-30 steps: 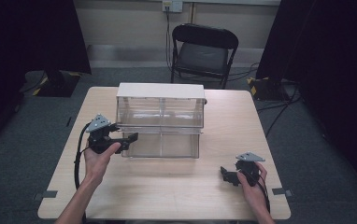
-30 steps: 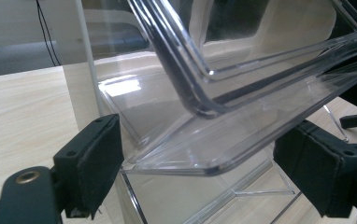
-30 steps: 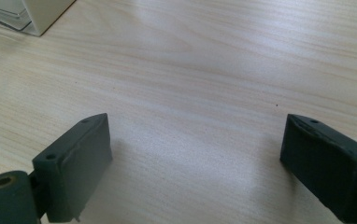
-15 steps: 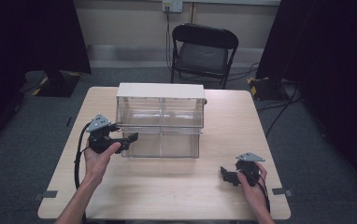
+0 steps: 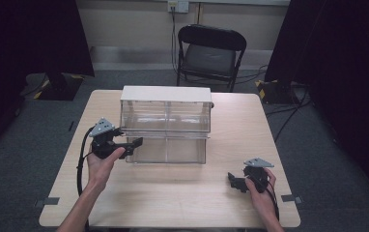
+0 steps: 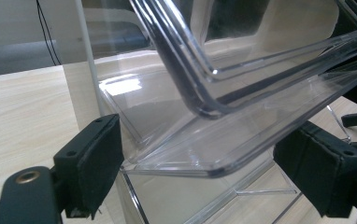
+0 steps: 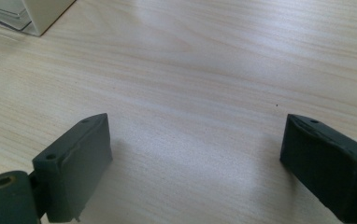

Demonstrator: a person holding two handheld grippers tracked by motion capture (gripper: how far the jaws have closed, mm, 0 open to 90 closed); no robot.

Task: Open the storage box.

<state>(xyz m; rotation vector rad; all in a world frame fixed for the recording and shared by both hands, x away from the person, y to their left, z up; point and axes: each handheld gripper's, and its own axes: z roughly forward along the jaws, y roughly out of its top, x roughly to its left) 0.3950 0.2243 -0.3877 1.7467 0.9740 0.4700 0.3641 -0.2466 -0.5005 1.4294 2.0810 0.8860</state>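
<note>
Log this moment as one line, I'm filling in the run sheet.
left gripper: open, jaws astride lower drawer edge of clear drawer unit | right gripper: open, low over table, holding nothing

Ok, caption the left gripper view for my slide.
Open left gripper straddling the front lip of a clear plastic drawer on the pale wooden table.

We lose the top and right end of the clear drawer [image 6: 242, 116] past the left gripper view's edges | its contents we cannot tell | the right gripper [image 7: 195, 154] has its right pad cut off at the frame's corner | organiser [image 7: 13, 14] reduced to a corner.
</note>
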